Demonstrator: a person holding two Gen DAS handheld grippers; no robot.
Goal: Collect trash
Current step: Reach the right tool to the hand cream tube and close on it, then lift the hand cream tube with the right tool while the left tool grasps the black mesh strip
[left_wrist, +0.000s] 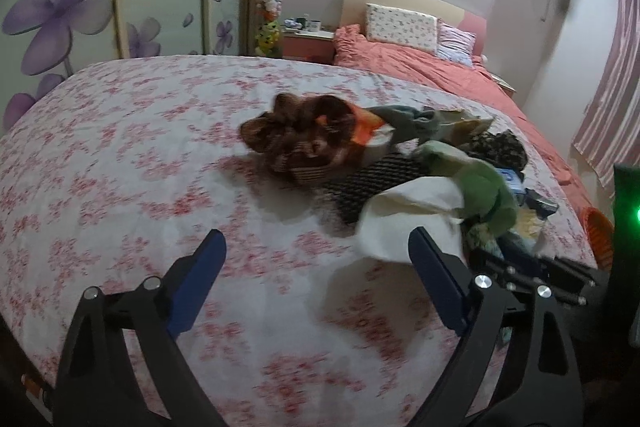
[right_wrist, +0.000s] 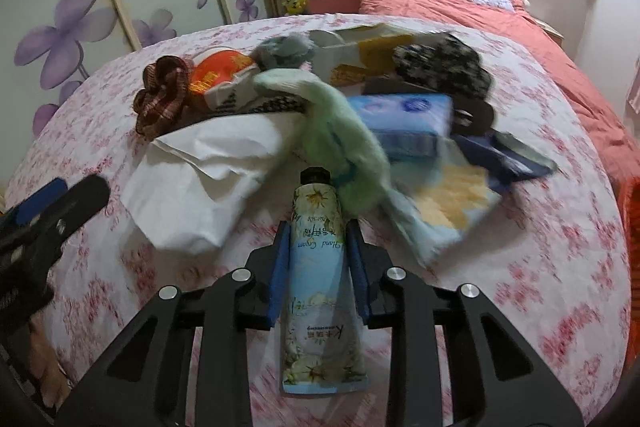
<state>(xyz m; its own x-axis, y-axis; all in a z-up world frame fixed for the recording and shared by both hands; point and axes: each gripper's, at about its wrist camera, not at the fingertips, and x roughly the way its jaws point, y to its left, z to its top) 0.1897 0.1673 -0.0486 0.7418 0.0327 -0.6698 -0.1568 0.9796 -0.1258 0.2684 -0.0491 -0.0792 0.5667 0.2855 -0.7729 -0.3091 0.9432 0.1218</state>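
A heap of odds and ends lies on the floral bed sheet [left_wrist: 140, 147]. It includes a crumpled white paper [right_wrist: 200, 167], a green fuzzy cloth [right_wrist: 340, 131], a brown scrunchie [right_wrist: 160, 95], an orange round lid [right_wrist: 216, 71], a blue tissue pack [right_wrist: 404, 115] and a yellow-and-blue wrapper [right_wrist: 452, 207]. My right gripper [right_wrist: 319, 227] is shut on a hand cream tube [right_wrist: 320, 287], whose black cap points toward the heap. My left gripper [left_wrist: 316, 235] stands open just above bare sheet. The white paper [left_wrist: 408, 211] lies just past its right finger, with the scrunchie [left_wrist: 296, 139] farther ahead.
A pink quilt and pillows [left_wrist: 400, 23] fill the far end of the bed. A wardrobe with purple flowers [left_wrist: 56, 15] stands to the left, and a nightstand [left_wrist: 308, 39] is behind. An orange basket [left_wrist: 598, 231] shows at the bed's right edge.
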